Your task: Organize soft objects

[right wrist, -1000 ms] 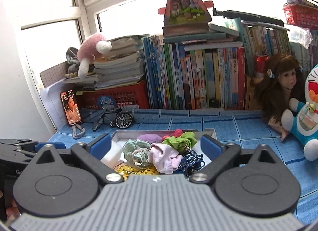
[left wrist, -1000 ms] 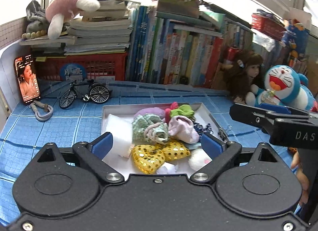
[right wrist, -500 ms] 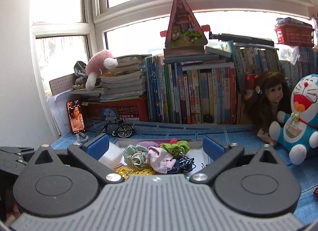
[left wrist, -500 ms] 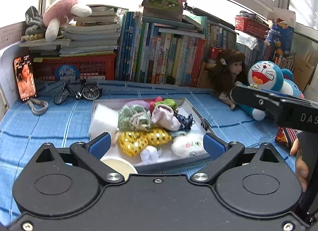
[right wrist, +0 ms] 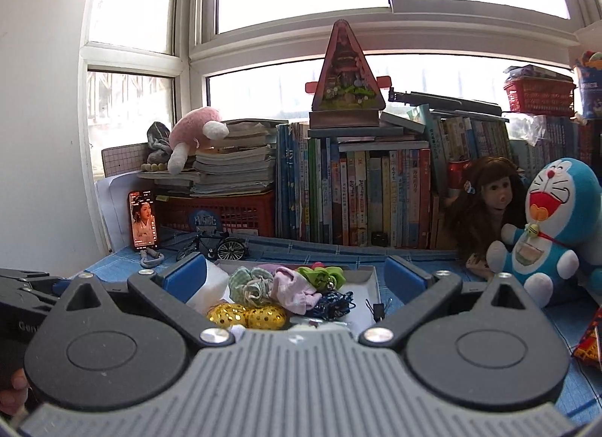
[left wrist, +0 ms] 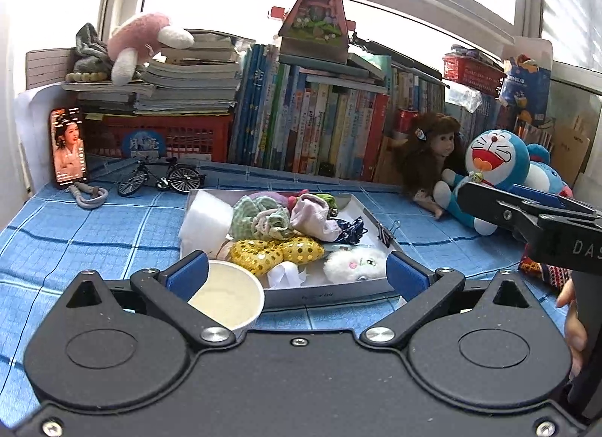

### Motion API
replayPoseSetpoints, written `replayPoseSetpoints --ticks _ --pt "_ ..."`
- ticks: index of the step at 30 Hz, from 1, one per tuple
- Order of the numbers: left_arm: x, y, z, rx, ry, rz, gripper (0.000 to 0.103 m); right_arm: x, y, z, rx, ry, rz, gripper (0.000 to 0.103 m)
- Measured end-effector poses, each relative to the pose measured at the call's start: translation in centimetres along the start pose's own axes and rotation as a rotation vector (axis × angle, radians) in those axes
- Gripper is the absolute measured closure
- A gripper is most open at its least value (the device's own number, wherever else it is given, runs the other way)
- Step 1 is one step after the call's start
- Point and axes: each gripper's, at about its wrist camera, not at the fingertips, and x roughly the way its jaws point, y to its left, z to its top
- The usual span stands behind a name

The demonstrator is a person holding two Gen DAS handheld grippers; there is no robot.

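Observation:
A shallow grey tray (left wrist: 331,296) on the blue checked cloth holds several soft things: a white foam block (left wrist: 207,217), a green checked scrunchie (left wrist: 256,217), a pale pink sock (left wrist: 312,217), a gold sequinned piece (left wrist: 274,252) and a white fluffy face toy (left wrist: 355,262). The tray also shows in the right wrist view (right wrist: 370,279). My left gripper (left wrist: 297,273) is open and empty, raised in front of the tray's near edge. My right gripper (right wrist: 295,275) is open and empty, high above the tray's near side; it shows from the side in the left wrist view (left wrist: 526,219).
A cream paper cup (left wrist: 227,298) stands by the left gripper's left finger. A model bicycle (left wrist: 160,177), a phone (left wrist: 69,147) and a carabiner (left wrist: 88,196) lie at the back left. A doll (left wrist: 429,153) and a Doraemon plush (left wrist: 496,170) sit at the right before a row of books (left wrist: 320,128).
Both grippers have pulled back and risen away from the tray. The paper cup has come into the left wrist view. The things in the tray have not moved.

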Motion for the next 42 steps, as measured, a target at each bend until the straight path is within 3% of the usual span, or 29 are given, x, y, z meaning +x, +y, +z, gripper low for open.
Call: replayPoseSetpoints --ticks 6,17,42 --pt "-0.9 0.2 -2.4 0.02 -0.008 0.042 0.002 -1.4 0.3 -1.9 -0.023 -0.021 -0.06 0.0" --pt "-2.2 0.9 -5.9 -0.046 0.024 0.075 0.002 -3.8 1.7 -5.3 -0.086 -0.057 -0.1 0.0" --pt "1.5 1.8 -11.8 -0.036 0.148 0.213 0.001 -0.8 2.8 -12.8 -0.056 0.145 -0.15 0.0"
